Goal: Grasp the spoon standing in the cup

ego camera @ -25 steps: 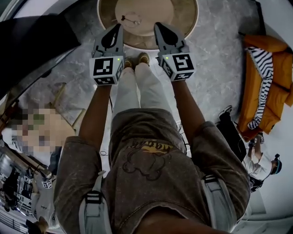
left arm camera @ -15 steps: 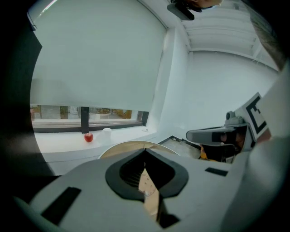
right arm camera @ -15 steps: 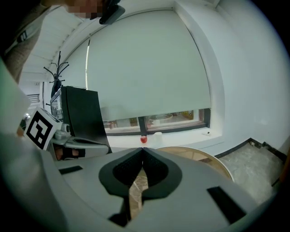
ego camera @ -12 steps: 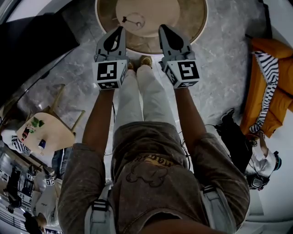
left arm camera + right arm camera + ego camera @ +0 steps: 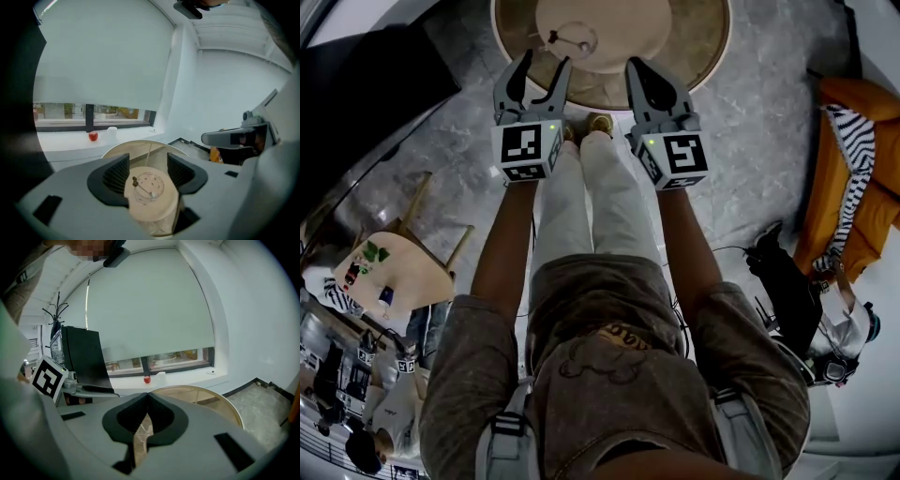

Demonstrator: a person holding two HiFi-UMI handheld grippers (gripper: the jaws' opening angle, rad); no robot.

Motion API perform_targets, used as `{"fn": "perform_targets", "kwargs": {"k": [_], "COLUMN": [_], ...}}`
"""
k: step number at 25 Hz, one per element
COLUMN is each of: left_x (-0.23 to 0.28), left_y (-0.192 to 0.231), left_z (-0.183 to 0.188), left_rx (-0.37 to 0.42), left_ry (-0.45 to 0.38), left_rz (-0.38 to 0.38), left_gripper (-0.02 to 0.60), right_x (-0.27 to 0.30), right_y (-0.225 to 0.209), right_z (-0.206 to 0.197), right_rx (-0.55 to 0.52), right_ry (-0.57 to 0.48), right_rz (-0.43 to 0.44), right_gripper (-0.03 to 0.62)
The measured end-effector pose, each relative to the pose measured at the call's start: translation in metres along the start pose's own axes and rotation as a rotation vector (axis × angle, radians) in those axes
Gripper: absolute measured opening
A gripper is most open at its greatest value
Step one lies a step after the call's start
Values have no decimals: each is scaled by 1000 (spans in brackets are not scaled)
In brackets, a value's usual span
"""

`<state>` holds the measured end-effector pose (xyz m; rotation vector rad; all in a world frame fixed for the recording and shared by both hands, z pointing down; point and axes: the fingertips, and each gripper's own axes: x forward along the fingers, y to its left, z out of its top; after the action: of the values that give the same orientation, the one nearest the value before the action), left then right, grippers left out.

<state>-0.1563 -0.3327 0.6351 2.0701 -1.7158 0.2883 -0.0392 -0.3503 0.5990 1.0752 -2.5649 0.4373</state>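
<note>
The left gripper's 2 jaws are opening with nothing between them. Beyond their gap, farther off, the clear cup stands on the round table with the spoon leaning inside. To the right, the right gripper's jaws are closed together, empty, above the table's near edge.

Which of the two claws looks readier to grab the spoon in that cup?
Left. The left gripper points at the cup, which shows between its opening fingers in its own view, spoon included. The right gripper is shut and sits off to the cup's right.
</note>
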Motion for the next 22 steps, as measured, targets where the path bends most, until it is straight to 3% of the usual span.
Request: {"fn": "perform_targets", "kwargs": {"k": [7, 14, 22], "left_x": [10, 32, 74], "left_y": [4, 14, 25], "left_z": [-16, -31, -73], "left_rx": [8, -30, -48], "left_ry": [28, 42, 129], "left_rz": [21, 41, 33], "left_gripper": [253, 253, 249], "right_x": [1, -3, -4], "right_y": [-1, -4, -3], "right_z": [-12, -15, -25], "right_rx": [17, 30, 34], "right_ry": [5, 11, 33], "right_rz": [3, 6, 22], "right_gripper": [17, 17, 17]}}
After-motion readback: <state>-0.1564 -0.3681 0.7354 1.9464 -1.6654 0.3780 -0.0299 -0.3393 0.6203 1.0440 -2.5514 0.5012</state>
